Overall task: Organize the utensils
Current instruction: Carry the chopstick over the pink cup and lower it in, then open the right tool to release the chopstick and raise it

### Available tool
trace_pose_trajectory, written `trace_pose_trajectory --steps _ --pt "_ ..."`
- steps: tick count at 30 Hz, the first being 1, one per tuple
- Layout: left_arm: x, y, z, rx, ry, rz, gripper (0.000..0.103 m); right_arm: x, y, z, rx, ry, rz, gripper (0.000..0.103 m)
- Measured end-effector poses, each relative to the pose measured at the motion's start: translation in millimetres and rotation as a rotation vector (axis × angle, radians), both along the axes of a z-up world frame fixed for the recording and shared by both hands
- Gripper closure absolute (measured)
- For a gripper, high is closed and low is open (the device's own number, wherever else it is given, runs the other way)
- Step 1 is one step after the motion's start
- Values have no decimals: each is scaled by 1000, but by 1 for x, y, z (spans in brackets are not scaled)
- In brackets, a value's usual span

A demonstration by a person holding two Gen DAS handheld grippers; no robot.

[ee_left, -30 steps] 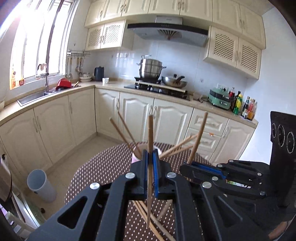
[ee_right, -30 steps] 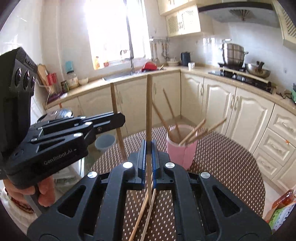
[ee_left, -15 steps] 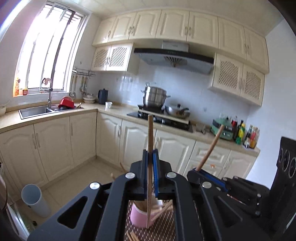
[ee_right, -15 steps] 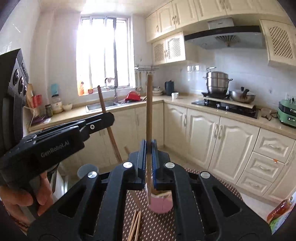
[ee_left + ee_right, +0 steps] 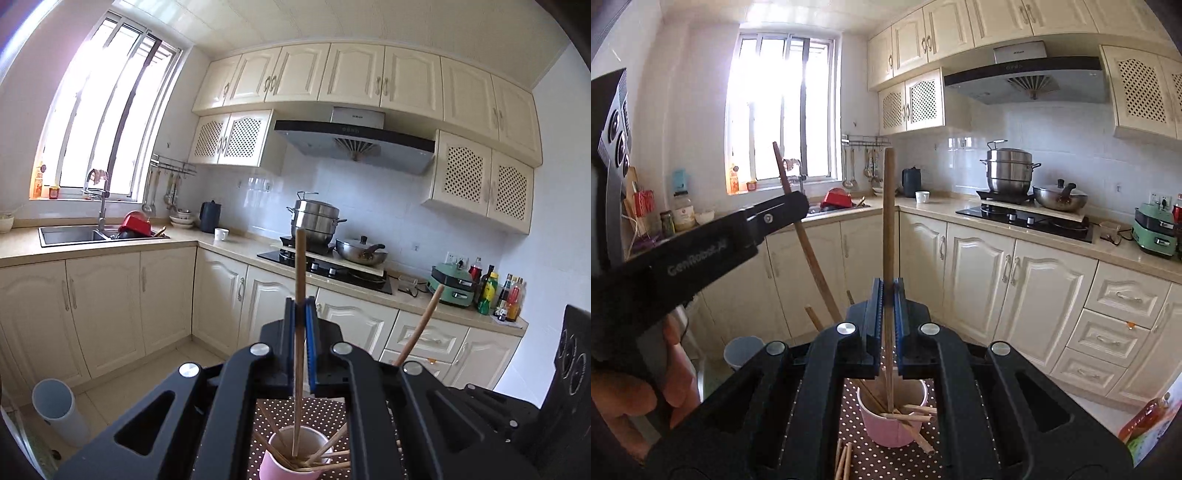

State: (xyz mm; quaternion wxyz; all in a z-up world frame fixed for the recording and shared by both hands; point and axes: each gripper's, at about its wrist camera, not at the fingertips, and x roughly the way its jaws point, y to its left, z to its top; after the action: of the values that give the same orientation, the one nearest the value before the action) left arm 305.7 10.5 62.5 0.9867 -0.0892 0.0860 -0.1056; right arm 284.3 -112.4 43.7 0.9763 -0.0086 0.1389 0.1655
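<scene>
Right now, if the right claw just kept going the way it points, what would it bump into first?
Probably nothing soon. The right claw, shut on a chopstick, points over the pink cup across open floor; the corner cabinets look first in line, though depth is unclear.

Dotted table (image 5: 886,458): pink cup (image 5: 890,430) (loose chopsticks (image 5: 843,459) beside)
</scene>
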Motion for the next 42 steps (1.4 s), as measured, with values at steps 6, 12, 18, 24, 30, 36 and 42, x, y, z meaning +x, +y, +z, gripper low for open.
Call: trace_pose_trajectory --steps 6,12,18,24,30,36,42 --pt "14 3 -26 -1 53 -11 97 4 4 -13 -11 31 0 97" --pt "20 3 -42 5 88 -34 97 7 7 -22 -21 52 -2 97" --pt "23 -3 -58 33 125 -58 97 10 10 -35 -30 87 4 97" --pt "31 -7 -74 62 167 -73 97 12 12 -48 -45 115 2 97" --pt "37 -11 -87 93 202 -95 97 15 13 -57 -57 143 1 97" --pt "37 -10 -89 103 200 -99 97 17 13 -63 -63 157 -3 97" --pt "34 -8 -89 107 204 -87 96 18 12 -63 -51 167 4 97"
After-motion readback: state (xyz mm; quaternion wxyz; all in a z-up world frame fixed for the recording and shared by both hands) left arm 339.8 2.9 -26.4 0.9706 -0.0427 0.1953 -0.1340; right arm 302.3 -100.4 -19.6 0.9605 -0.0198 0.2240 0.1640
